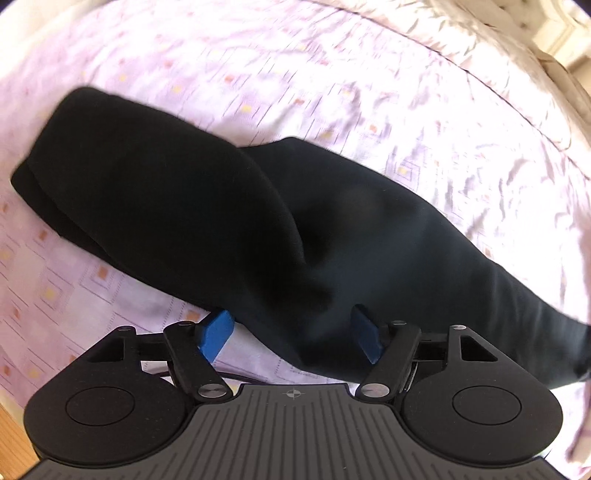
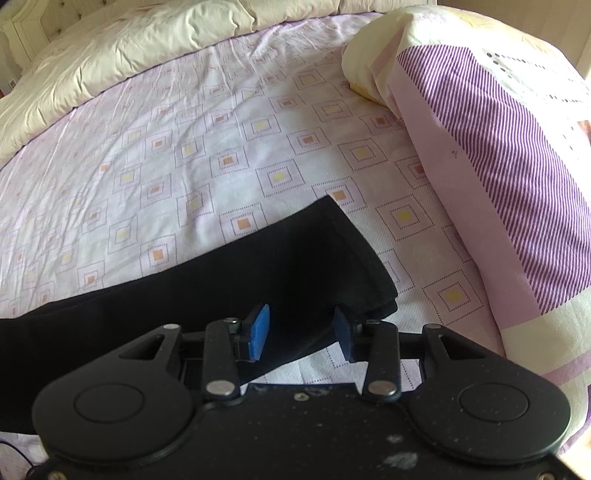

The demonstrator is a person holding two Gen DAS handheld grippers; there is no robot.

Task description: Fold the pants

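Note:
Black pants lie across a bed sheet patterned with small squares. In the left wrist view the waist end is folded over at the left and the legs run off to the right. My left gripper is open, its blue pads on either side of the near edge of the pants. In the right wrist view the leg hems end near a pillow. My right gripper is open, with the hem end of the pants between its blue pads.
A striped purple and pink pillow lies at the right. A cream duvet is bunched along the far side of the bed. Bare sheet stretches beyond the pants. A tufted headboard shows at the top right.

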